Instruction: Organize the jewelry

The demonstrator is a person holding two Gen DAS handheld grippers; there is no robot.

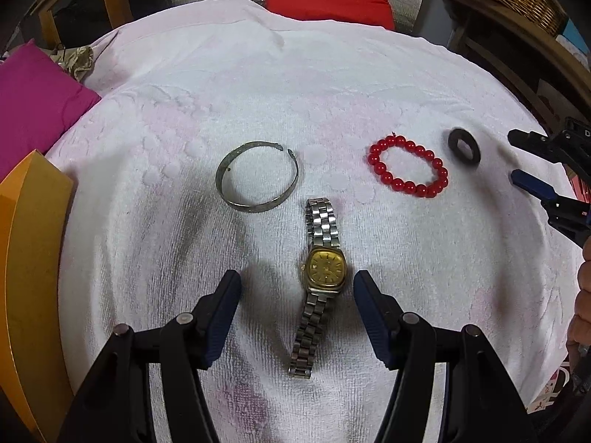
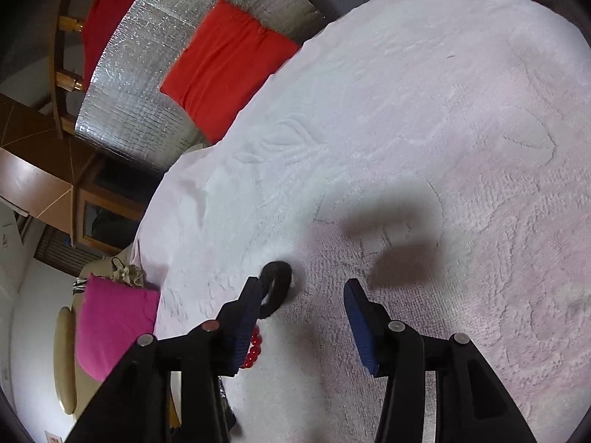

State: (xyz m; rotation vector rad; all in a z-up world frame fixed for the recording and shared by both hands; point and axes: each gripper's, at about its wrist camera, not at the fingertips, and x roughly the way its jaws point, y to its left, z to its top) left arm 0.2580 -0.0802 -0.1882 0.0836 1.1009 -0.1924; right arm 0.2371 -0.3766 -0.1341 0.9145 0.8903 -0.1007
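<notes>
Towel [image 1: 280, 85]: white, textured, lying spread over the whole work surface and carrying all the jewelry.
Yellow box [image 1: 29, 258]: sitting at the towel's left edge in the left wrist view, with a magenta cushion [image 1: 37, 99] lying beyond it.
Red cushion [image 2: 225, 62]: resting past the towel's far edge, against a silver quilted sheet [image 2: 147, 85].
Left gripper [image 1: 297, 284]: hanging over the towel with its jaws standing released; the watch is lying between the blue pads, and neither pad is touching it.
Right gripper [image 2: 299, 291]: hanging over the towel at the right of the row with its jaws standing apart and grasping nothing; the black ring is lying just beside, perhaps touching, its left pad.
Watch [image 1: 321, 269]: lying flat with its gold dial facing up and its steel band stretching lengthwise, nearest the left camera.
Silver bangle [image 1: 256, 177]: lying flat, left of the watch band's far end, its gap facing away.
Red bead bracelet [image 1: 408, 166]: lying in a closed loop, right of the watch, between the bangle and the black ring.
Black ring [image 1: 463, 146]: lying just right of the bead bracelet; blurred in both views.
</notes>
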